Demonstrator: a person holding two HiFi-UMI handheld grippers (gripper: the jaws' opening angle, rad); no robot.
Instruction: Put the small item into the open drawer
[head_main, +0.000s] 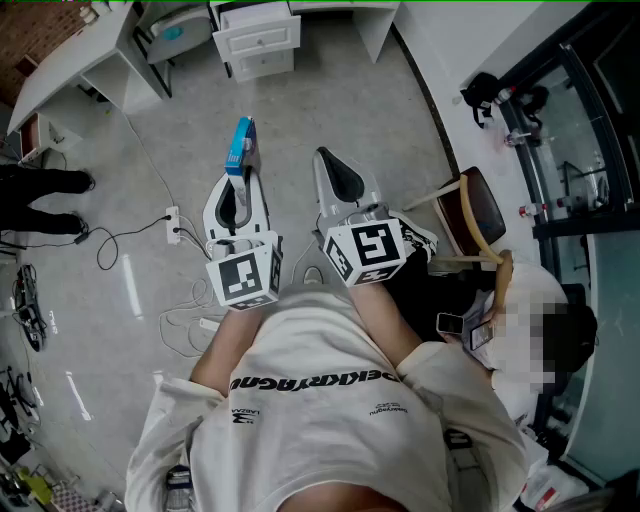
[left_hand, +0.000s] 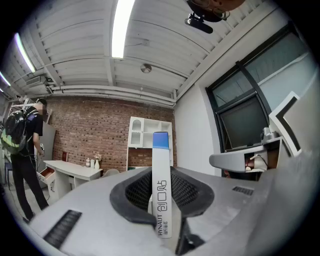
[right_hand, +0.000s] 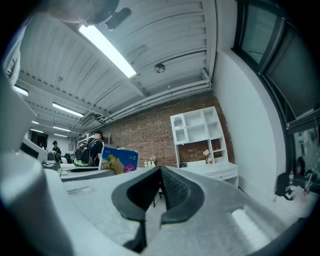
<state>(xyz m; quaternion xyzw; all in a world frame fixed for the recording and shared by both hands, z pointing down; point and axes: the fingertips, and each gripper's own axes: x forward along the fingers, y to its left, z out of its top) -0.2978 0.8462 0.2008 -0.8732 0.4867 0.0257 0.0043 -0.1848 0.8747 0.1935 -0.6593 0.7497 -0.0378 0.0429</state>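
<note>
Nearest to us, below our white shirt (head_main: 330, 400), we hold both grippers level and side by side, each with its marker cube (head_main: 245, 278) towards us. The left gripper (head_main: 240, 200) is clamped on the small box (head_main: 241, 145), a thin white carton with a blue end; in the left gripper view its dark pads press both flat sides of the small box (left_hand: 161, 190), which stands upright and reaches out past the tips. The right gripper (head_main: 340, 175) is just beside it, and the right gripper view shows the right gripper (right_hand: 159, 192) with its jaws closed together and nothing between them. Below them lies the grey floor (head_main: 330, 100), with a power strip (head_main: 173, 225) and loose cables to our left. Farther off stand a white drawer cabinet (head_main: 258, 42) and a white desk (head_main: 70, 75); a pulled-out drawer (left_hand: 46, 174) with a reddish inside shows at the desk's end, well apart from the box. Behind these we see a brick wall (left_hand: 95, 135), a white shelf unit (left_hand: 137, 135) and a person with a backpack (left_hand: 22, 150)
</note>
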